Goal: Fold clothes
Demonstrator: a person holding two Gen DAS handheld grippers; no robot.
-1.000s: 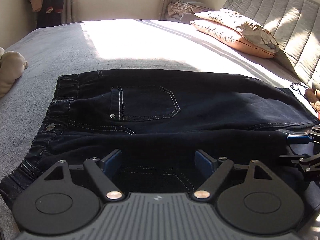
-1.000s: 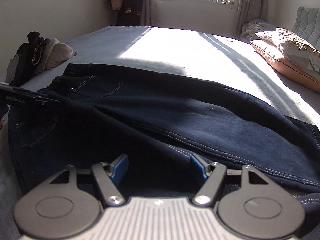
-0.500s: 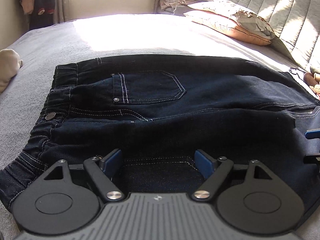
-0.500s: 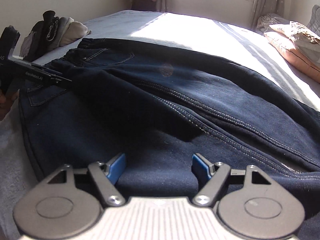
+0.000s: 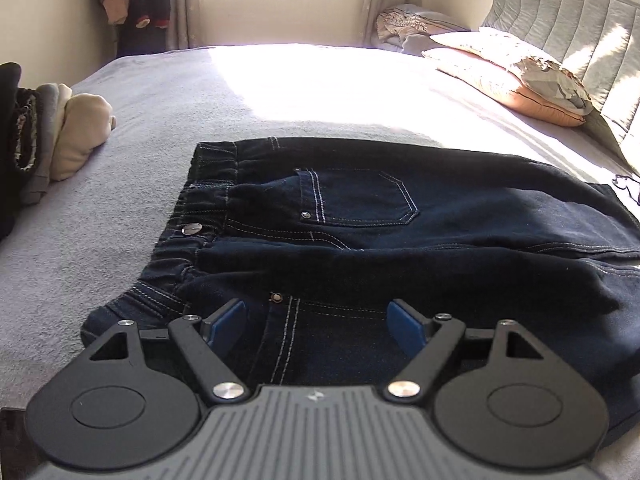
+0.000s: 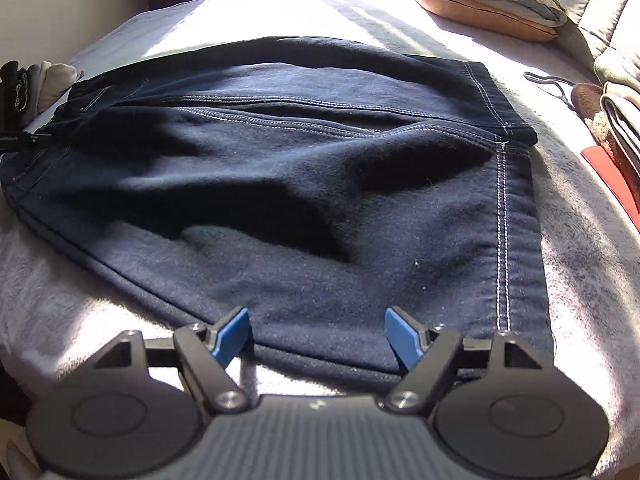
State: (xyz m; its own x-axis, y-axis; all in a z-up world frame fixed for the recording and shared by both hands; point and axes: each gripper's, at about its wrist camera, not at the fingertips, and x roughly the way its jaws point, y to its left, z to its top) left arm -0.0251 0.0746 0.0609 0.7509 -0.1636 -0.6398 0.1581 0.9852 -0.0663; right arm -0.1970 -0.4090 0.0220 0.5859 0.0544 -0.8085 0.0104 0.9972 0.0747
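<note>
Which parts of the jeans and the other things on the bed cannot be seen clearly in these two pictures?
- Jeans, left wrist view: near edge hidden behind the left gripper.
- Jeans hem corner, right wrist view: partly behind the right gripper.
- Clothes pile, left wrist view: cut by the left edge.
- Red item, right wrist view: cut off, unidentifiable.

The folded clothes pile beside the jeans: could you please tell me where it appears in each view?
Left wrist view: folded clothes pile at the left edge, left of the jeans waistband.
Right wrist view: the pile sits small at the far left edge.
Shared landmark: orange pillow, upper right in both.
</note>
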